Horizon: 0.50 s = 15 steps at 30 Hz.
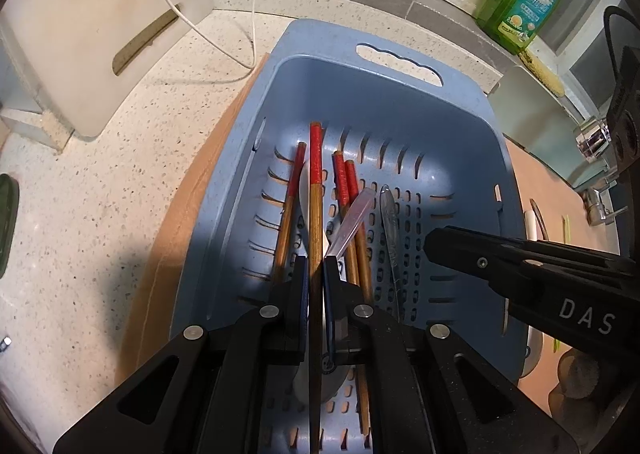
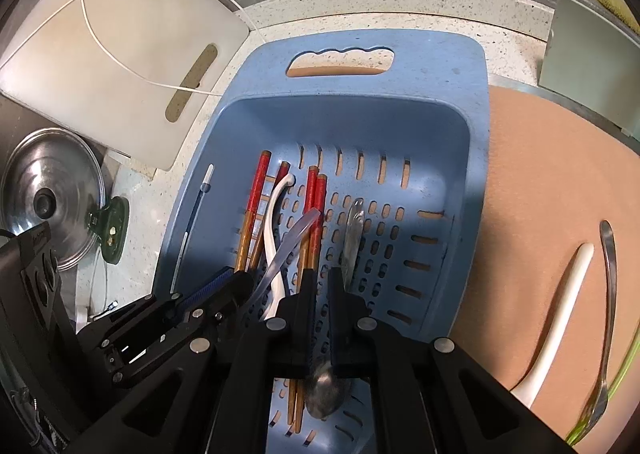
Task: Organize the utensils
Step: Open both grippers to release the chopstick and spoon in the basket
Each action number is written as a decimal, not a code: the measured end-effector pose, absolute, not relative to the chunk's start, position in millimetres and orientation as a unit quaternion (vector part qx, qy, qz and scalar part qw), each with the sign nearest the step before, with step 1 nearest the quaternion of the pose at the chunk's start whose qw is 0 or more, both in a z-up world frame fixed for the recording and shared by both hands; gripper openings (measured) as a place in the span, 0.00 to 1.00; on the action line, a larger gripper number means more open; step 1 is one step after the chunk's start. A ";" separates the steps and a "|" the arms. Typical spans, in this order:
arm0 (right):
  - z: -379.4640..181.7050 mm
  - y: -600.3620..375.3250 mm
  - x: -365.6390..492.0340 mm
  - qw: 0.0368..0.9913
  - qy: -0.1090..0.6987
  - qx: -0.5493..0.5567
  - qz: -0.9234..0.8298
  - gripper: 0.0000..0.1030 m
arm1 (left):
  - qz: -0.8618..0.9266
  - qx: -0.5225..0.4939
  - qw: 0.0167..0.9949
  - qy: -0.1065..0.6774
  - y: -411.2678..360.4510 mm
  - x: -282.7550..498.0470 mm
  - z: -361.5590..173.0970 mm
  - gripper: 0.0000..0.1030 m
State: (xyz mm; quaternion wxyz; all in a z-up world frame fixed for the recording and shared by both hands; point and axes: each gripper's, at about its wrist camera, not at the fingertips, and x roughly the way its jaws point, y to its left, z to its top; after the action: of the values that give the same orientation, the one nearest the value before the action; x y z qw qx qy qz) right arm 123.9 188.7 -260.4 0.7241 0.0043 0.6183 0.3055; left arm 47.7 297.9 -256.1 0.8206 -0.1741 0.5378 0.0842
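Left gripper (image 1: 316, 266) clamped on a red-tipped chopstick (image 1: 315, 190) over the blue basket (image 1: 452, 126). Right gripper (image 2: 322, 278) nearly together, gripping nothing, spoon (image 2: 326, 394) below at 6 o'clock.

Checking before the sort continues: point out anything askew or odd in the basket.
A clear plastic spoon lies slantwise across the red-tipped chopsticks in the blue basket, not lined up with them. Nothing looks spilled or broken.
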 end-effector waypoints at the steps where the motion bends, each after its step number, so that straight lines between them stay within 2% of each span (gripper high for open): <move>1: -259.0 187.9 123.0 0.725 0.617 0.004 0.306 0.05 | 0.085 -0.174 0.820 0.538 297.7 47.5 -256.0 0.06; 15: -239.2 165.8 116.1 0.736 0.595 0.006 0.324 0.05 | 0.096 -0.165 0.823 0.536 293.1 46.7 -248.8 0.12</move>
State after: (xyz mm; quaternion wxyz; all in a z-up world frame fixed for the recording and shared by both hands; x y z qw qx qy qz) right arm 116.1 165.8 -239.2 0.7357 0.0055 0.5947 0.3241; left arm 46.7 293.1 -248.8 0.8225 -0.1649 0.5358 0.0958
